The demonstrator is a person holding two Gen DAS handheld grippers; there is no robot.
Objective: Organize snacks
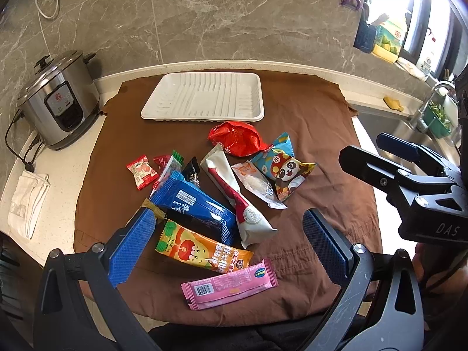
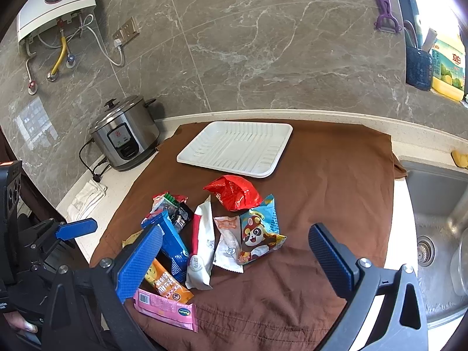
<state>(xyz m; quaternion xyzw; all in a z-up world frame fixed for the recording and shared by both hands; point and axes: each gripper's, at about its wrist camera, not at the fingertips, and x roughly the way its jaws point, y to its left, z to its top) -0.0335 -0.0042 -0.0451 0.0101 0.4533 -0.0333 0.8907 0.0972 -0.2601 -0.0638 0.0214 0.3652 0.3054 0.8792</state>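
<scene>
While the left gripper (image 1: 228,242) is hovering with its blue-padded fingers (image 1: 133,245) spread wide and holding nothing, the left wrist view is showing a white tray (image 1: 201,115) lying bare on a brown cloth (image 1: 321,146). Nearer the camera than the tray, a red crumpled bag (image 1: 237,139) is sitting just beside its front edge, with a panda packet (image 1: 285,169), a white tube packet (image 1: 234,193), a blue cake packet (image 1: 196,204), an orange packet (image 1: 201,248) and a pink packet (image 1: 231,285) lying loose further out. Left of the tray a rice cooker (image 1: 58,99) is standing off the cloth. The right gripper (image 1: 380,161) is showing at the right edge, jaws parted.

From the right wrist view, the right gripper (image 2: 234,254) is likewise hanging wide apart and empty, with the snacks lying on the near side of the tray (image 2: 234,146) and the panda packet (image 2: 260,231) between its fingers
</scene>
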